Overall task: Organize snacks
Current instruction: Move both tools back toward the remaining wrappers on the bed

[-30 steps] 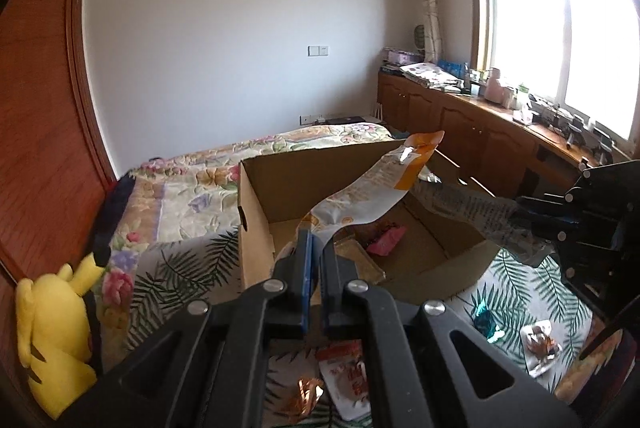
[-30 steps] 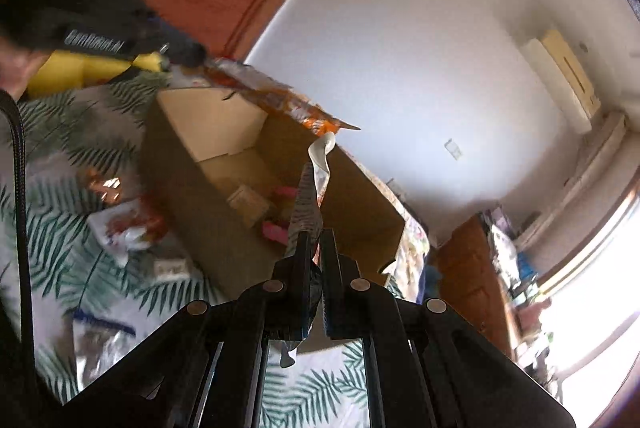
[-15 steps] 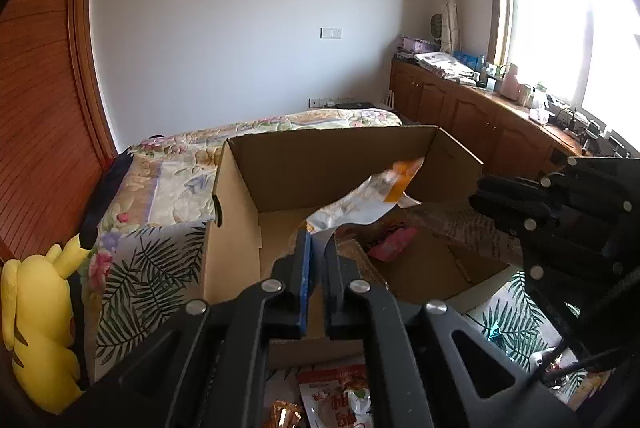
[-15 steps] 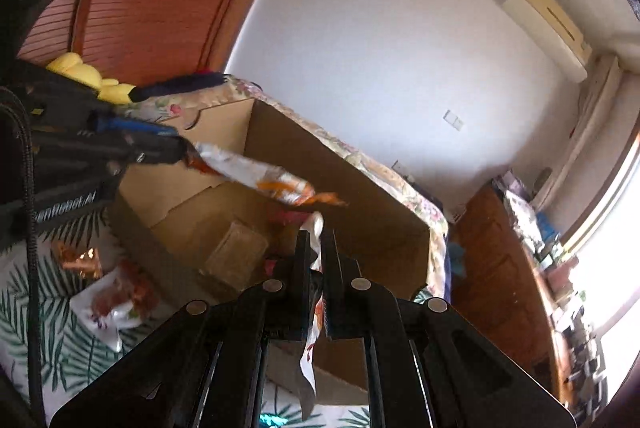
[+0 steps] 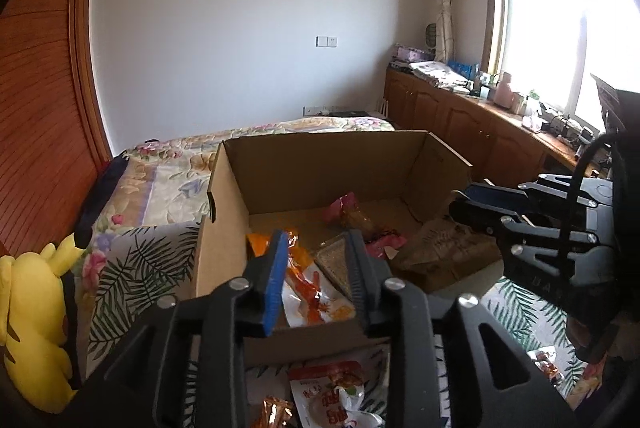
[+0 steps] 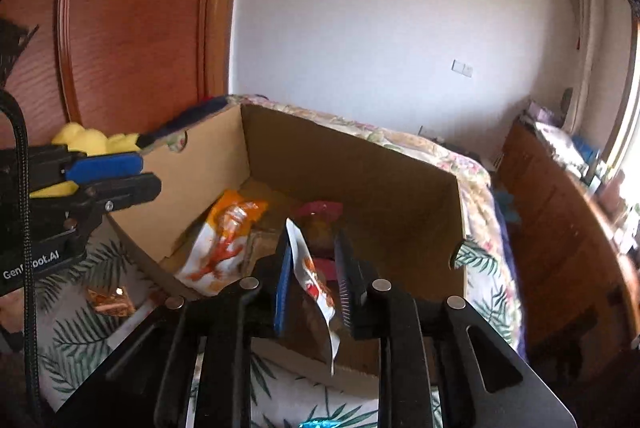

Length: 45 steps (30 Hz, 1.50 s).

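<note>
Both grippers hang over the near rim of the open cardboard box (image 5: 280, 180), which sits on a palm-leaf bedspread (image 5: 132, 268). The left gripper (image 5: 316, 268) has its jaws spread with nothing between them, and the orange-and-white snack packet (image 5: 308, 288) lies flat on the box floor beneath it, next to a brown-sided wedge-shaped pack (image 5: 336, 264) and pink-wrapped sweets (image 5: 344, 206). The right gripper (image 6: 312, 268) is spread as well, yet a thin white-and-orange packet (image 6: 312, 280) stands on edge between its fingers, its lower tail hanging outside the box's front wall; whether it touches a pad or is in free fall cannot be told. That packet is the main risk: standing straddled over the rim, it could tip outward onto the bedspread instead of into the box, and if the film clings to a pad, drawing the right gripper back would likely drag it out. A second hazard is the light box itself, which a finger catching the wall could shove or tilt on the soft bedding. More packets remain outside, a red-and-white pouch (image 5: 332, 388) and a copper-foil sweet (image 5: 276, 408), so the sorting looks unfinished, and the two tools work close enough to knock each other.
</note>
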Motion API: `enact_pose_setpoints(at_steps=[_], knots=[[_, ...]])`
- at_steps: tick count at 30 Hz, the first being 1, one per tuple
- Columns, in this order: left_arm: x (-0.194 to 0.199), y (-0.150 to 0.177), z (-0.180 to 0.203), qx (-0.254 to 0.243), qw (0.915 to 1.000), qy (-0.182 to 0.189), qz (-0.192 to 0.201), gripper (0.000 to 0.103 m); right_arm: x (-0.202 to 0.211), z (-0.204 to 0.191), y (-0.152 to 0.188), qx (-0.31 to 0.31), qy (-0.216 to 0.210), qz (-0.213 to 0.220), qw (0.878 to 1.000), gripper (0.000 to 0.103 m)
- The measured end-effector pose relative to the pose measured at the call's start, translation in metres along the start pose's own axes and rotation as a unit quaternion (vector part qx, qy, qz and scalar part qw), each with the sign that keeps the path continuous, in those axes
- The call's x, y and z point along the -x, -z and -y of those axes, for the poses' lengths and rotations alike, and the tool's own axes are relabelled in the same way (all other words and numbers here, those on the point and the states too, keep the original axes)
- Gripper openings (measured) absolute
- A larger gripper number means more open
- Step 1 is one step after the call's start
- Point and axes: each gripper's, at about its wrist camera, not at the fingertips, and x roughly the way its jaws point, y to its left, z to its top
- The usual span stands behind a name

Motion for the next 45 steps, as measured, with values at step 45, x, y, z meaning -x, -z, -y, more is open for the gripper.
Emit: enact_pose_setpoints(at_steps=[45], knots=[[0.066,0.170,0.065,-0.022,0.9949,0.082,-0.055,0.043,0.099,0.020,0.216,-0.089,0.016,-0.042,0.995,0.041]])
